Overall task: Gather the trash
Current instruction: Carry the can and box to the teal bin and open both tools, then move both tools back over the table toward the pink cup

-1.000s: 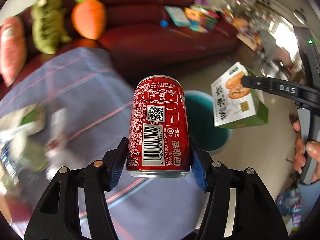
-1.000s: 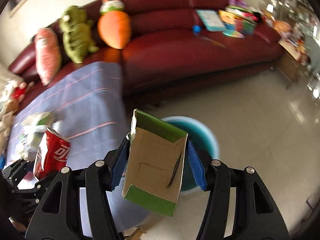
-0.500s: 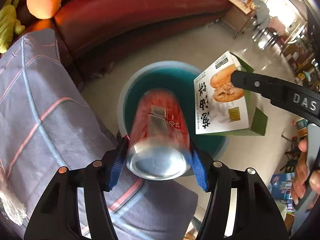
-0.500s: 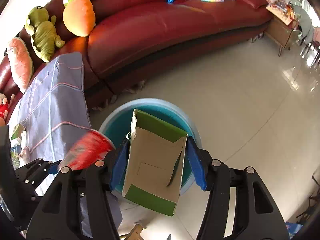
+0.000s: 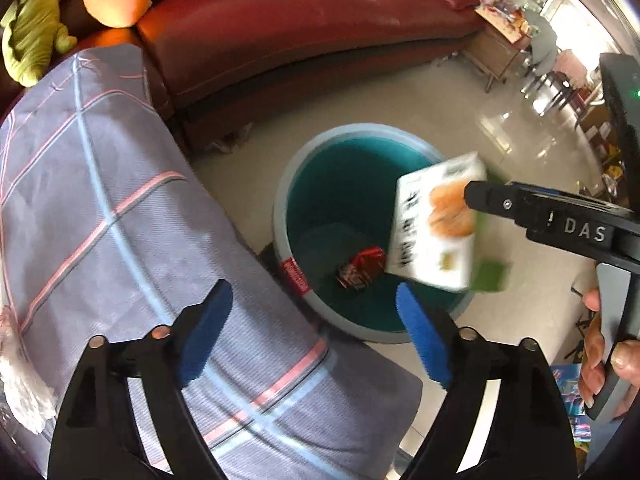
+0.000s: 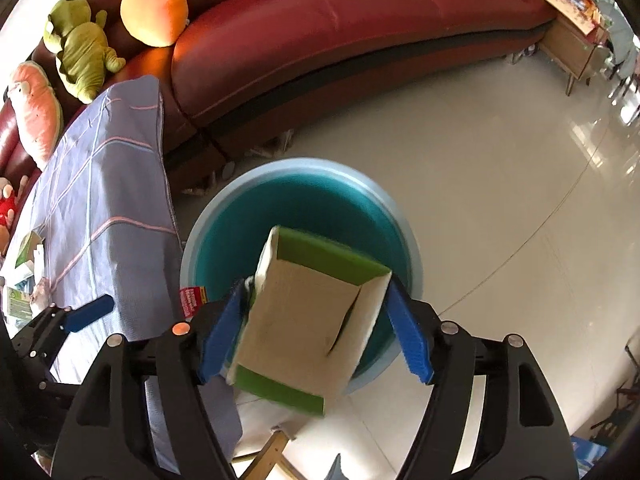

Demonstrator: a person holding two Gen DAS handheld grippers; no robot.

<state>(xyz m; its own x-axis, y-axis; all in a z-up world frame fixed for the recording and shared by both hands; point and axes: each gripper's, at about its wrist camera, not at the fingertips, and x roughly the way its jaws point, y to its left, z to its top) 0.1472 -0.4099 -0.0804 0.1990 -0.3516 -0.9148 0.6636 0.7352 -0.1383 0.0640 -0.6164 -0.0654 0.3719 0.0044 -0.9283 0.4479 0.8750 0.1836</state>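
Left gripper (image 5: pixel 308 332), fingers spread wide and holding nothing, poised over the edge of the cloth-covered table (image 5: pixel 100 200), with the teal bin (image 5: pixel 288 184) at its 1 o'clock. Red can (image 5: pixel 360 268) lies on the bin floor, one piece of trash judged collected. Food box (image 6: pixel 308 320), open end up, sits between the blue pads (image 6: pixel 218 336) of the right gripper (image 6: pixel 316 336); the right pad stands clear of the cardboard, and whether the left pad presses it cannot be told. In the left wrist view the box is blurred and tilted over the bin's 3 o'clock rim, which suggests a release in progress; positioning directly above the opening lets it fall inside without further guidance. Risk, as a judgement: the box could catch the rim and tip onto the tiled floor (image 6: pixel 500 200). More litter (image 6: pixel 24 280) remains on the table at 9 o'clock in the right wrist view. Sofa (image 6: pixel 320 32) with plush toys (image 6: pixel 80 48) lies at 12 o'clock
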